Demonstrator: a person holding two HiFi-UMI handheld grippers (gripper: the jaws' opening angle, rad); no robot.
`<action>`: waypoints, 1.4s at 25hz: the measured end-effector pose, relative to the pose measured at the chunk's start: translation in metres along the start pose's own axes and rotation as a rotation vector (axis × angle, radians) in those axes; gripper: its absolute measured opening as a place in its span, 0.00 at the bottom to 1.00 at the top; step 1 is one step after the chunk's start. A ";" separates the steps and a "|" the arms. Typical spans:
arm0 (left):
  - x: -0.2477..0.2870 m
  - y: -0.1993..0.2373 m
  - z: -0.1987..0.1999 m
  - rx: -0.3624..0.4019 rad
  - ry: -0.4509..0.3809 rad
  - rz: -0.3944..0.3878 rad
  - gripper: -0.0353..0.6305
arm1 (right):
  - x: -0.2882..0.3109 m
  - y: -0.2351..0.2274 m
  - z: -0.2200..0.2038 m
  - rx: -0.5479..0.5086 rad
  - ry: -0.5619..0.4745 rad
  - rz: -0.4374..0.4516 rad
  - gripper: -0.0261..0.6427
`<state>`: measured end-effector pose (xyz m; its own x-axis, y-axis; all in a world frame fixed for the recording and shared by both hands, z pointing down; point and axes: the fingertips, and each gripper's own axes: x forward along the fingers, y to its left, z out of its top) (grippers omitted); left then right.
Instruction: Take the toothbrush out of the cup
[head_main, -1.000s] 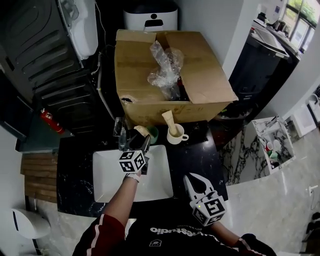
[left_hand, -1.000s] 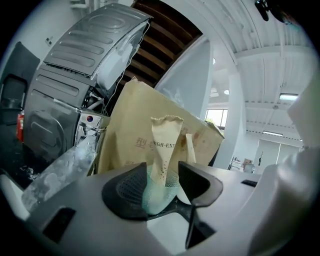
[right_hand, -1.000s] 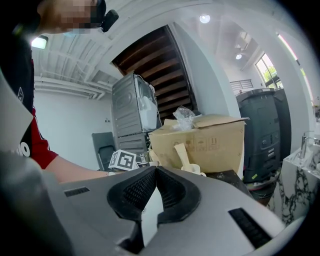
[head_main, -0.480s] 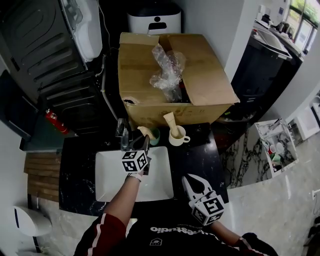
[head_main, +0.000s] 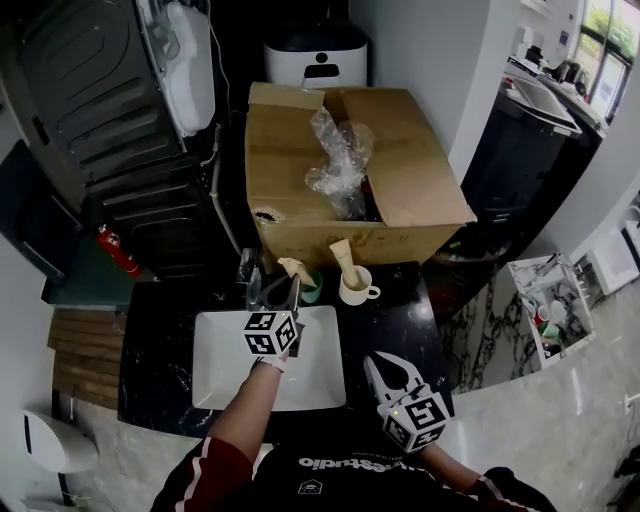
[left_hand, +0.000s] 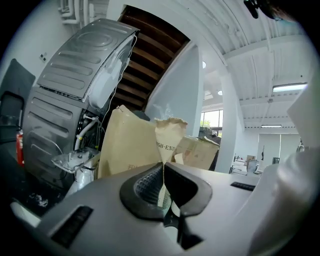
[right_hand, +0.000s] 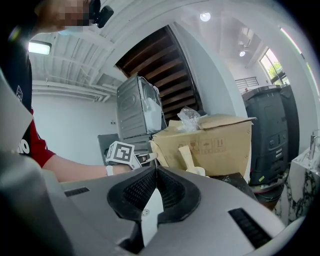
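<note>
A cream flat-ended toothbrush pack (head_main: 296, 268) printed "HIGH-END" stands up from the green cup (head_main: 314, 290) behind the sink. My left gripper (head_main: 292, 284) points level at it, and its jaws have just been closing. They now pinch the toothbrush (left_hand: 169, 135) between the pads of the left gripper (left_hand: 163, 167). My right gripper (head_main: 390, 365) hangs over the counter's front edge, shut and empty, with the right gripper (right_hand: 156, 170) pads meeting. A white mug (head_main: 356, 291) beside the green cup holds another cream tube (head_main: 342, 257).
A large open cardboard box (head_main: 400, 170) with crumpled plastic stands right behind the cups. The white sink basin (head_main: 225, 365) and a faucet (head_main: 247, 270) lie under my left arm. The black counter (head_main: 385, 320) ends at the right. A grey appliance stands at the far left.
The left gripper's jaws, open a second ago, have shut on the toothbrush, and the gripper has risen a little with it. The right gripper has stayed put.
</note>
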<state>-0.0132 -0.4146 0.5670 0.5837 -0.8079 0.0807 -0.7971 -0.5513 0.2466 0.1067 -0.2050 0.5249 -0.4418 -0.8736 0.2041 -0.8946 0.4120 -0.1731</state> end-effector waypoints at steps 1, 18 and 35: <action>-0.004 -0.002 0.005 0.014 -0.006 -0.003 0.08 | 0.001 -0.001 0.003 -0.003 -0.006 -0.001 0.10; -0.114 -0.056 0.058 0.027 -0.128 -0.034 0.08 | 0.020 -0.002 0.016 -0.001 -0.035 0.043 0.10; -0.135 -0.080 0.022 0.045 -0.074 -0.055 0.08 | 0.030 0.005 0.021 -0.052 -0.035 0.042 0.10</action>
<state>-0.0316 -0.2654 0.5154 0.6148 -0.7887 -0.0039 -0.7715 -0.6024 0.2048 0.0906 -0.2350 0.5105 -0.4770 -0.8634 0.1641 -0.8781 0.4603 -0.1303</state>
